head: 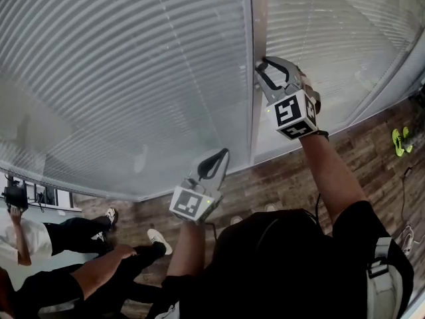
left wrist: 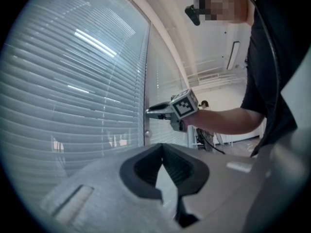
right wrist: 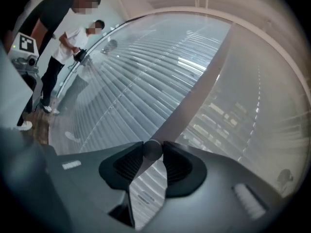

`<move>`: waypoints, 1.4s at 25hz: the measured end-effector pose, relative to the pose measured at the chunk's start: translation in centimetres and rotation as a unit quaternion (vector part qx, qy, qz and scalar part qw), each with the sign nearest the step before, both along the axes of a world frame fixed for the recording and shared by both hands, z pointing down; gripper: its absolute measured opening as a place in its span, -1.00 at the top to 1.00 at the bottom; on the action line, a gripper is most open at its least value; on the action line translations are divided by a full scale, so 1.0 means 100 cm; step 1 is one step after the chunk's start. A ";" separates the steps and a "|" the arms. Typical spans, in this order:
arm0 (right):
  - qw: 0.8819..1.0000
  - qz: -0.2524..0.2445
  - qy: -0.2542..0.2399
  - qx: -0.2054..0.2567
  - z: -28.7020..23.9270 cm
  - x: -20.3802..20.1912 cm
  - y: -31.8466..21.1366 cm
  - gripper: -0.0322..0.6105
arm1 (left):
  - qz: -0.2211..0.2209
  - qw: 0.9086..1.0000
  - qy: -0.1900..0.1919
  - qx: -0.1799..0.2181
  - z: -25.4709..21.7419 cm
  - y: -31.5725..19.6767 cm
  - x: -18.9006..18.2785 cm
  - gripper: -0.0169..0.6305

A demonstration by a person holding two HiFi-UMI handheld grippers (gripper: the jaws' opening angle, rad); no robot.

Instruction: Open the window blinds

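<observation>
The right gripper (head: 263,67) pinches a small round knob (right wrist: 152,149) on the upright frame (head: 255,115) between two panes of blinds (head: 133,78) (their slats lie closed). The left gripper (head: 222,154) is lower, near the frame, with its jaws pressed together on nothing.

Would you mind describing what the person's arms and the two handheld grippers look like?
Both the left gripper and the right gripper have pale grey bodies with black, ribbed jaw pads on curved, loop-like fingers. Each carries a cube of black-and-white square markers near the hand. The person wears a black short-sleeved shirt, so the forearms are bare, and a pale strap with a buckle crosses one shoulder.
</observation>
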State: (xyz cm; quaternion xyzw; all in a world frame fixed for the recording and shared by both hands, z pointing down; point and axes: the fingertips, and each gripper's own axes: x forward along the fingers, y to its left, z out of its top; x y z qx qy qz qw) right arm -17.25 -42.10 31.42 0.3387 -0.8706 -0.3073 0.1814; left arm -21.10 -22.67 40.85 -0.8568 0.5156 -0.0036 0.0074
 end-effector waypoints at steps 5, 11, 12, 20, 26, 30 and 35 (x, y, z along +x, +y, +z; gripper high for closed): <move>0.996 0.009 -0.073 -0.046 0.000 0.003 -0.005 0.49 | 0.003 1.000 -0.001 -0.001 0.001 0.000 0.000 0.93; 0.986 0.011 -0.140 -0.094 -0.002 0.003 -0.006 0.49 | 0.004 1.000 -0.002 -0.002 -0.002 0.000 -0.001 0.94; 0.984 0.011 -0.148 -0.100 -0.002 0.004 -0.006 0.49 | 0.004 1.000 -0.002 -0.001 -0.002 0.000 -0.002 0.93; 0.949 0.016 -0.257 -0.182 0.004 0.010 -0.015 0.49 | 0.004 1.000 -0.001 -0.003 -0.001 -0.002 -0.005 0.93; 0.923 0.018 -0.316 -0.221 0.002 0.013 -0.013 0.49 | 0.008 1.000 -0.003 0.005 0.001 -0.001 -0.003 0.93; 0.903 0.018 -0.352 -0.246 0.001 0.014 -0.013 0.49 | 0.010 1.000 0.003 -0.002 -0.001 -0.001 -0.001 0.93; 0.889 0.029 -0.379 -0.256 0.000 0.014 -0.013 0.49 | 0.011 1.000 0.004 -0.005 0.001 0.000 -0.003 0.93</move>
